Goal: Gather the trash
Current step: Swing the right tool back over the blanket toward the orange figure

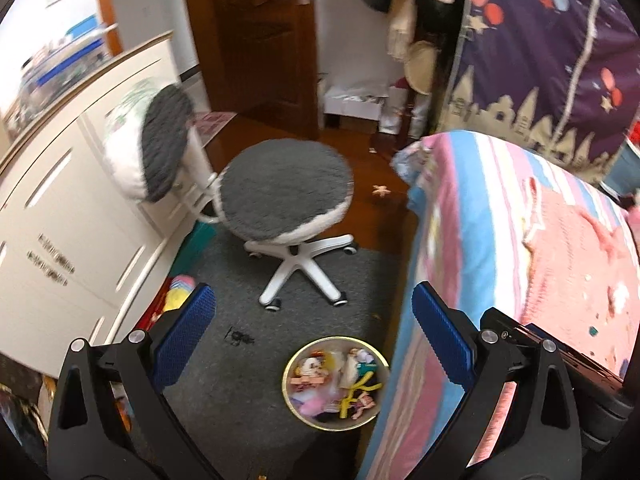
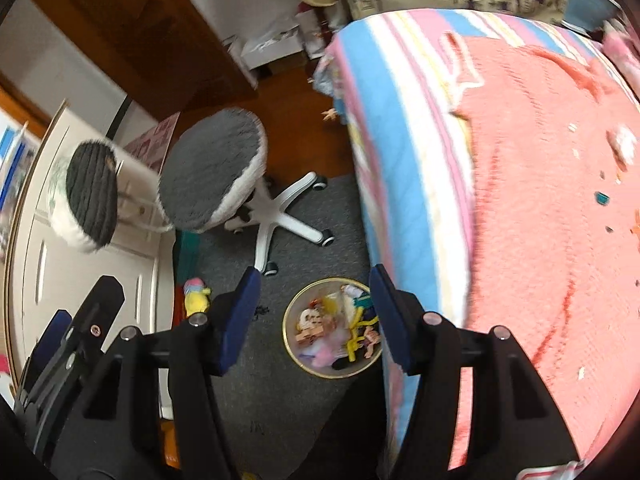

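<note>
Nearest the cameras, both tools are released and carry nothing. The left tool [image 1: 312, 336] has its blue pads spread wide, and the right tool [image 2: 314, 316] is spread the same way, its pads dark navy. In the right wrist view a part of the left tool shows at the lower left edge.

Framed between the fingers of each tool, down on the grey carpet [image 1: 224, 364], stands the round wire bin [image 1: 335, 382] – gold-rimmed, hard against the side of the bed [image 1: 452, 208] and already well filled with coloured scraps, wrappers and a yellow strip. That is where the trash goes. By my reading this is a search step: nothing is held and both tools hang over the bin.

Candidates for the next grasp are few. A small dark scrap [image 1: 239, 337] lies on the carpet just left of the bin, and farther off a pale star-shaped bit [image 1: 381, 190] sits on the wooden floor [image 1: 372, 160] near the bed corner. Either calls for lowering a tool to the floor and closing on something thin and flat – easy to miss on pile.

Beyond stand the swivel chair [image 1: 286, 194] with its grey fuzzy seat, the white cabinet [image 1: 72, 216], then the brown door [image 1: 256, 32].

The marks on the cabinet front are too blurred to read; no other writing is legible.
</note>
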Demonstrator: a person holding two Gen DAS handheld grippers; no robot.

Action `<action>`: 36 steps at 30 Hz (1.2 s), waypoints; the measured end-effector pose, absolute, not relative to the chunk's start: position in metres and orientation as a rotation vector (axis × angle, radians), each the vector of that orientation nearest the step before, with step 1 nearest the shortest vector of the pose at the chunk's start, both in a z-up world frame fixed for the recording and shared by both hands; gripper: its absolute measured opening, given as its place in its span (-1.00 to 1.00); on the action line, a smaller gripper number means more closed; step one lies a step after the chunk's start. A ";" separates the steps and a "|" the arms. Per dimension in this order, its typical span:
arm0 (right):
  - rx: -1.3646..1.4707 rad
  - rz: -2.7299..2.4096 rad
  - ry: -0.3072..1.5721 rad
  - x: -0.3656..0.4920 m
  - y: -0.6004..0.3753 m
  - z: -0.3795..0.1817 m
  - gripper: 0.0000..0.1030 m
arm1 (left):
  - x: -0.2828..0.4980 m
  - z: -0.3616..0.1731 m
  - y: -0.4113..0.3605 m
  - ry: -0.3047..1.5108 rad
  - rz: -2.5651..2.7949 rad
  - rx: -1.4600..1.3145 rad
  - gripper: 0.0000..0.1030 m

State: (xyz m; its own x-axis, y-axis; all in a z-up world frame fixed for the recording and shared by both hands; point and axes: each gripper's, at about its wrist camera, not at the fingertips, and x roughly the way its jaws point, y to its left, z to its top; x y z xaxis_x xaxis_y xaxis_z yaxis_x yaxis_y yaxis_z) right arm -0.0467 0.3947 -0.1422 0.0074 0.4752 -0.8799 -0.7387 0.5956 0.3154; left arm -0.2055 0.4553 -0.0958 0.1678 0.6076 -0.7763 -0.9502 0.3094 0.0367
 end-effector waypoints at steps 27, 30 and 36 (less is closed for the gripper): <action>0.090 0.419 1.238 0.162 0.177 -0.176 -0.01 | 0.078 -0.126 0.313 0.920 0.603 -0.237 0.86; 0.128 0.348 1.255 0.185 0.148 -0.191 -0.01 | 0.108 -0.138 0.295 0.950 0.548 -0.211 0.86; 0.168 0.225 1.282 0.226 0.113 -0.217 0.01 | 0.169 -0.164 0.262 0.991 0.433 -0.160 0.86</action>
State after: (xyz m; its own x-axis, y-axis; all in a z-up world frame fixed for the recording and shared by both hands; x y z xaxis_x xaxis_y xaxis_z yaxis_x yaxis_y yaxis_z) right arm 0.2255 0.1130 -0.2172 0.2673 0.2588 -0.9282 -0.0722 0.9659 0.2485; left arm 0.1685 0.2623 -0.1641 0.4711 0.2804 -0.8363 -0.4236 0.9036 0.0644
